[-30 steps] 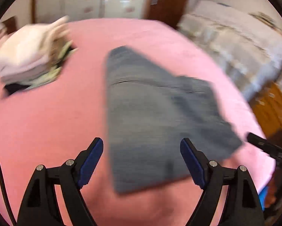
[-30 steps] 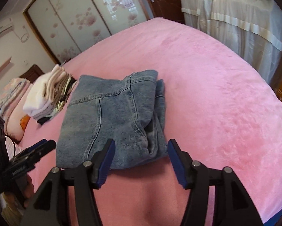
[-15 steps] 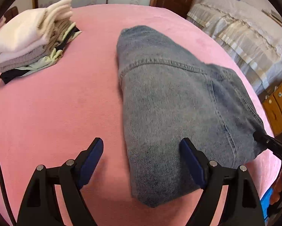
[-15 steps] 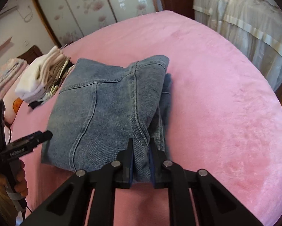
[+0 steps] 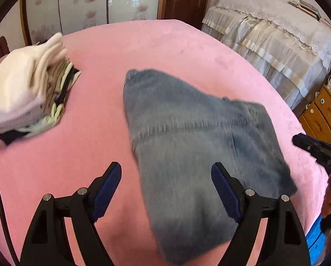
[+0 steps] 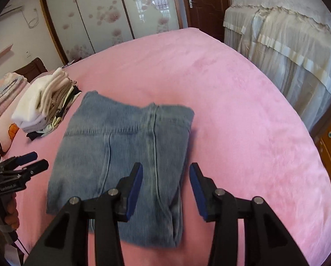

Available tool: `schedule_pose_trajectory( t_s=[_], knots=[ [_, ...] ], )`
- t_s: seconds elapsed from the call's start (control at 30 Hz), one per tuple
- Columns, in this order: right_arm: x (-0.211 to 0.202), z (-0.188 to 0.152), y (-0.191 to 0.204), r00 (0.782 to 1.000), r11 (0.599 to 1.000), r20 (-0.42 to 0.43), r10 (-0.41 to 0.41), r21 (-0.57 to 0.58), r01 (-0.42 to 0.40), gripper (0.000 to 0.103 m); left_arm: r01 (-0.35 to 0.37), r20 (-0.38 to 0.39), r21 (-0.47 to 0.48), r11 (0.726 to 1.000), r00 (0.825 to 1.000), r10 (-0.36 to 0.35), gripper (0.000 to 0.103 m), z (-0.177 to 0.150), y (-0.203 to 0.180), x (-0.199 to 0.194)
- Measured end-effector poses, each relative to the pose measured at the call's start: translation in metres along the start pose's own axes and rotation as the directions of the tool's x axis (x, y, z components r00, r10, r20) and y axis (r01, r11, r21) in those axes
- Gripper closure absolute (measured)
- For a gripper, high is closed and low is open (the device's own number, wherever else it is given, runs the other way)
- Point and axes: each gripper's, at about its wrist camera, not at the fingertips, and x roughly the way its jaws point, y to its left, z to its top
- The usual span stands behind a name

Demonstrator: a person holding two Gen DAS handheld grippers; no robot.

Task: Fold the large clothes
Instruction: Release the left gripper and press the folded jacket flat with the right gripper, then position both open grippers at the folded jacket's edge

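A pair of blue jeans (image 5: 187,141) lies folded into a compact rectangle on the pink bed (image 5: 112,51). It also shows in the right wrist view (image 6: 125,155). My left gripper (image 5: 166,190) is open and empty, hovering over the near left part of the jeans. My right gripper (image 6: 165,188) is open and empty, above the near folded edge of the jeans. The left gripper also shows at the left edge of the right wrist view (image 6: 30,161), and the right gripper's tip shows at the right edge of the left wrist view (image 5: 313,148).
A stack of folded clothes (image 6: 45,102) with a white garment on top sits on the bed to the left of the jeans; it also shows in the left wrist view (image 5: 26,95). A draped cabinet (image 6: 282,44) and a wooden dresser (image 5: 322,113) stand beyond the bed's right edge.
My right gripper was shut on the jeans' near edge half a second ago; it has let go, opened and drawn back. The left gripper has pulled back slightly, staying open.
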Motion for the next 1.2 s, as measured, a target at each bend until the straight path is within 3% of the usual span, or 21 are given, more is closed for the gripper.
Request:
schedule_pose_trajectory(
  t_s=[0.1, 0.27, 0.33, 0.4, 0.43, 0.47, 0.5, 0.6, 0.67, 0.87, 1.07, 1.2],
  knots=[
    [0.034, 0.032, 0.023, 0.998, 0.998, -0.03, 0.056, -0.023, -0.057, 0.071, 0.028, 0.002, -0.007, 1.0, 1.0, -0.028, 0.021, 0.034, -0.004, 0.017],
    [0.085, 0.06, 0.061, 0.986, 0.987, -0.089, 0.141, -0.065, -0.147, 0.072, 0.076, -0.063, -0.046, 0.996, 0.995, -0.079, 0.021, 0.068, -0.012, 0.066],
    [0.109, 0.062, 0.065, 0.984, 0.989, -0.135, 0.118, -0.069, -0.128, 0.072, 0.027, -0.093, -0.036, 0.999, 0.995, -0.031, 0.021, 0.072, -0.013, 0.087],
    [0.126, 0.062, 0.053, 0.988, 0.995, -0.154, 0.028, -0.089, -0.042, 0.073, -0.05, -0.097, 0.001, 0.999, 0.994, 0.05, 0.021, 0.072, -0.013, 0.102],
    [0.127, 0.06, 0.043, 0.989, 0.995, -0.145, -0.004, -0.096, -0.01, 0.077, -0.084, -0.097, 0.025, 0.996, 0.992, 0.086, 0.021, 0.071, -0.013, 0.108],
    [0.128, 0.06, 0.033, 0.988, 0.996, -0.152, -0.003, -0.088, -0.011, 0.096, -0.134, -0.086, 0.052, 0.99, 0.987, 0.138, 0.018, 0.07, -0.012, 0.111],
    [0.129, 0.059, 0.016, 0.987, 0.998, -0.158, -0.006, -0.064, -0.004, 0.103, -0.139, -0.086, 0.069, 0.988, 0.986, 0.145, 0.015, 0.067, -0.008, 0.115],
    [0.124, 0.052, -0.015, 0.985, 0.995, -0.141, -0.097, -0.047, 0.091, 0.103, -0.077, -0.101, 0.01, 0.997, 0.992, 0.077, 0.008, 0.06, 0.013, 0.122],
    [0.126, 0.043, -0.032, 0.984, 0.997, -0.161, -0.08, -0.022, 0.077, 0.103, -0.019, -0.11, -0.054, 0.998, 0.994, 0.013, 0.008, 0.058, 0.023, 0.124],
    [0.095, 0.044, -0.037, 0.994, 0.996, -0.108, -0.036, 0.076, 0.044, 0.094, -0.017, -0.126, -0.073, 0.997, 0.992, 0.008, 0.008, 0.059, 0.024, 0.112],
    [0.041, 0.045, -0.019, 0.999, 0.994, -0.036, -0.009, 0.107, 0.013, 0.074, -0.022, -0.079, -0.068, 0.997, 0.997, 0.016, 0.008, 0.056, 0.022, 0.044],
    [-0.005, 0.032, -0.005, 1.0, 0.995, 0.002, 0.014, 0.102, -0.014, 0.06, 0.011, -0.063, -0.081, 0.997, 0.998, -0.016, 0.007, 0.052, 0.021, -0.005]
  ],
)
